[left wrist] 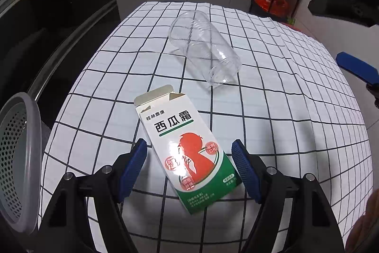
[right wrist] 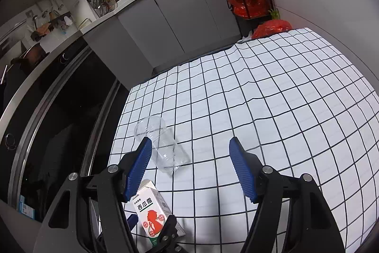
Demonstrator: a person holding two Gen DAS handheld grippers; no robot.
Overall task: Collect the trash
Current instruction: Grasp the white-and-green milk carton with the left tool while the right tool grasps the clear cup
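A white, red and green medicine box (left wrist: pixel 189 148) lies flat on the checked tablecloth (left wrist: pixel 296 122), its top flap open. My left gripper (left wrist: pixel 189 142) is open around the box's lower half, one blue pad on each side, neither pressing on it. Beyond it a clear plastic cup (left wrist: pixel 203 51) lies on its side. In the right wrist view the same cup (right wrist: pixel 165 151) rests just inside the left finger of my right gripper (right wrist: pixel 189 141), which is open and hovers above the cloth. The box (right wrist: pixel 151 208) shows low in that view, with the left gripper's finger (right wrist: pixel 170 227) beside it.
A grey perforated basket (left wrist: pixel 19 158) stands off the table's left edge. Dark oven fronts (right wrist: pixel 47 110) and grey cabinets (right wrist: pixel 177 16) run along the left and far side. A black shelf with red bags (right wrist: pixel 248 4) stands at the far corner. The right gripper's blue pad (left wrist: pixel 357 68) enters from the right.
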